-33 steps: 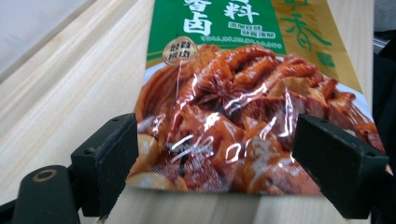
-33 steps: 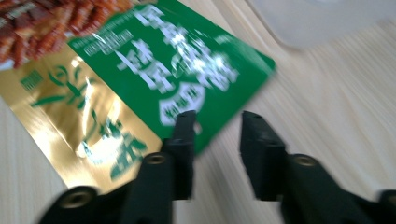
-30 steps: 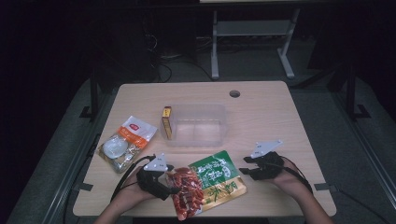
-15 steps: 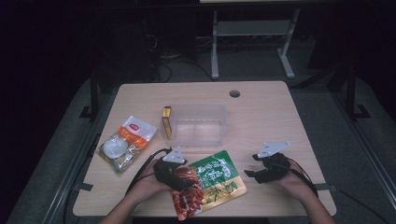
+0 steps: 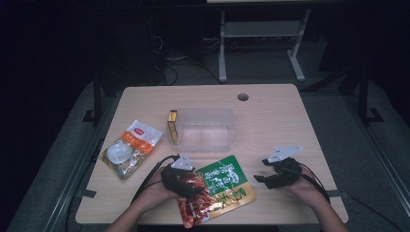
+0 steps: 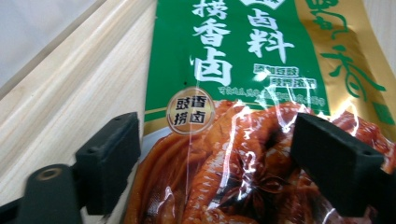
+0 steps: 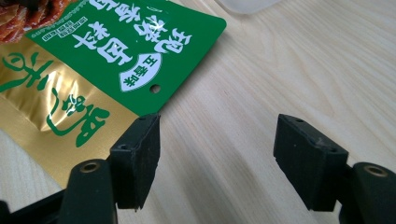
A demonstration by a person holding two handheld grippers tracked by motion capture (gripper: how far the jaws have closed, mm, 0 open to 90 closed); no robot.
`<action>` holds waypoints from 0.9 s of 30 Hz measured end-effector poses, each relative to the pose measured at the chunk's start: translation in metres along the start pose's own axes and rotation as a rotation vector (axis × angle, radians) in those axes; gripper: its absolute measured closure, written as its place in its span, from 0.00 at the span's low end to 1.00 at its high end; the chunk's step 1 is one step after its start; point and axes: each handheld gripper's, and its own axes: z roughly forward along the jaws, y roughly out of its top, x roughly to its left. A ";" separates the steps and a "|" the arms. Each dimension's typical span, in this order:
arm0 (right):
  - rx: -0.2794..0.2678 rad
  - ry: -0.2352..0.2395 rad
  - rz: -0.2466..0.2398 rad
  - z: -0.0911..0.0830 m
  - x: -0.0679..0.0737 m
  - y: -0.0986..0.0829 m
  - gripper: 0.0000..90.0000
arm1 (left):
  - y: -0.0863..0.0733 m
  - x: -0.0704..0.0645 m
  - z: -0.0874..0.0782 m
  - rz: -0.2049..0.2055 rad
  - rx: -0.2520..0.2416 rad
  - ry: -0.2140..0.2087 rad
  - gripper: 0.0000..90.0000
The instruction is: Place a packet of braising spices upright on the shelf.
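A food pouch (image 5: pixel 223 186), green and gold with a red picture of meat, lies flat at the table's front middle. My left gripper (image 5: pixel 192 182) is over the pouch's red end. In the left gripper view the pouch (image 6: pixel 233 93) runs between and below the jaws, and my left gripper (image 6: pixel 222 163) is open, with its jaws wide apart on either side of the picture. My right gripper (image 5: pixel 261 177) rests on the table just right of the pouch. In the right gripper view it (image 7: pixel 222 158) stands open over bare wood, its left jaw at the edge of the pouch (image 7: pixel 93 60).
A clear plastic container (image 5: pixel 203 128) stands mid-table behind the pouch, with a small yellow box (image 5: pixel 172 126) against its left side. A clear packet with an orange and white label (image 5: pixel 129 149) lies at the left. A round cable hole (image 5: pixel 242 96) is at the back.
My left gripper has moved right, from beside the pouch to over its red end. The right gripper has barely shifted. The pouch lies where it was.
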 end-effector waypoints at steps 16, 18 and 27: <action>-0.021 -0.014 0.000 -0.004 0.002 0.003 0.35 | 0.004 -0.007 -0.004 0.051 0.028 -0.016 0.85; -0.024 -0.015 0.002 -0.003 0.001 0.003 0.34 | 0.004 -0.007 -0.003 0.036 0.022 -0.013 0.89; -0.034 -0.019 0.008 -0.005 -0.002 0.002 0.33 | 0.006 -0.007 -0.010 0.003 0.007 -0.019 0.99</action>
